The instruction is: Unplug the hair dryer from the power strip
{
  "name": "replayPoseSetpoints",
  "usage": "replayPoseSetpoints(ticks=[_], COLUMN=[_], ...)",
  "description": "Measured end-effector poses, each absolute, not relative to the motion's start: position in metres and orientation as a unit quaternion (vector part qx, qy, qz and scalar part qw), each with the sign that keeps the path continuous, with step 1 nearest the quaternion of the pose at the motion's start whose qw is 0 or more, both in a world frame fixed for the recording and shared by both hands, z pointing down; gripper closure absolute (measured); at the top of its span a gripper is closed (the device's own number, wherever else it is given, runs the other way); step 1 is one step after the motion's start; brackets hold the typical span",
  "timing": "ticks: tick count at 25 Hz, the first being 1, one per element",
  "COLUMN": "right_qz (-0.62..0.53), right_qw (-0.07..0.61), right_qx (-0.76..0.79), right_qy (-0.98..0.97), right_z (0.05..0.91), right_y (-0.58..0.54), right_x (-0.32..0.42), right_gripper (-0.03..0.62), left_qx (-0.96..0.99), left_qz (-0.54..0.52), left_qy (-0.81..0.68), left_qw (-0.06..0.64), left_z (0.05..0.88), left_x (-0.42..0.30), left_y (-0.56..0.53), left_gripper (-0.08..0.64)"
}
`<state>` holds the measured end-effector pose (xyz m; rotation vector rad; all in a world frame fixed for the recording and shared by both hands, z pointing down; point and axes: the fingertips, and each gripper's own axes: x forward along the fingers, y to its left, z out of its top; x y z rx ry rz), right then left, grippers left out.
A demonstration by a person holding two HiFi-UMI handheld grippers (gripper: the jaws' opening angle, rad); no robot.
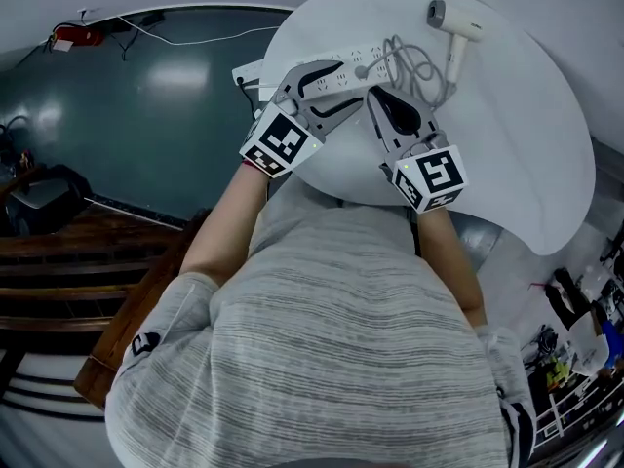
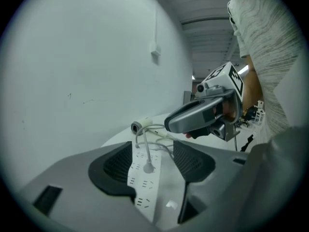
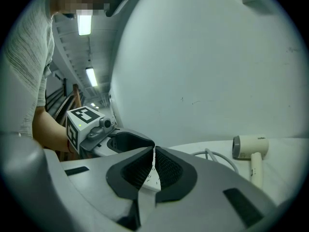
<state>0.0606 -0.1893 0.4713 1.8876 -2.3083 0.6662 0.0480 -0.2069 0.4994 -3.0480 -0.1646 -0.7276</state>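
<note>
The power strip (image 2: 142,178) lies lengthwise between the left gripper (image 2: 153,151) jaws, which stand wide apart on either side of it without pinching it, so its long axis runs away along that gripper's own line of sight. The plug (image 2: 148,167) sits upright in a socket part way down the strip, squarely in the gap, and its cable (image 1: 421,66) loops off to the hair dryer (image 1: 453,29) lying at the far side of the table (image 1: 526,135). The right gripper (image 3: 153,166) comes at the strip from the other side with its jaws drawn almost together; only a slit shows, apparently with nothing in it. The left gripper looks better placed to steady the strip
</note>
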Motion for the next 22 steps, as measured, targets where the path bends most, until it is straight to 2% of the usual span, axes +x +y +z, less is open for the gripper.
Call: replayPoseSetpoints(ticks=[4,11,16,22], right_qz=[0.223,0.230,0.241,0.257], right_qw=[0.052,0.064,0.083,0.110], right_qx=[0.616,0.614,0.609,0.607], right_qy=[-0.754,-0.752,-0.751,-0.744], right_z=[0.478,0.487,0.499,0.514], right_y=[-0.193,-0.200,-0.201,-0.199], right_x=[0.059,0.058,0.054,0.056], right_gripper=[0.565,0.565,0.563,0.563], left_qx=[-0.960,-0.937,-0.923,-0.902], left_qz=[-0.272,-0.328,-0.356,-0.403], left_qy=[-0.066,-0.089,-0.111,-0.125], left_qw=[0.033,0.086,0.095,0.089], left_z=[0.521,0.554,0.577,0.609], left_x=[0.048,0.055,0.061,0.068], left_y=[-0.212,-0.223,-0.224,-0.224], left_gripper=[0.233,0.144,0.110,0.109])
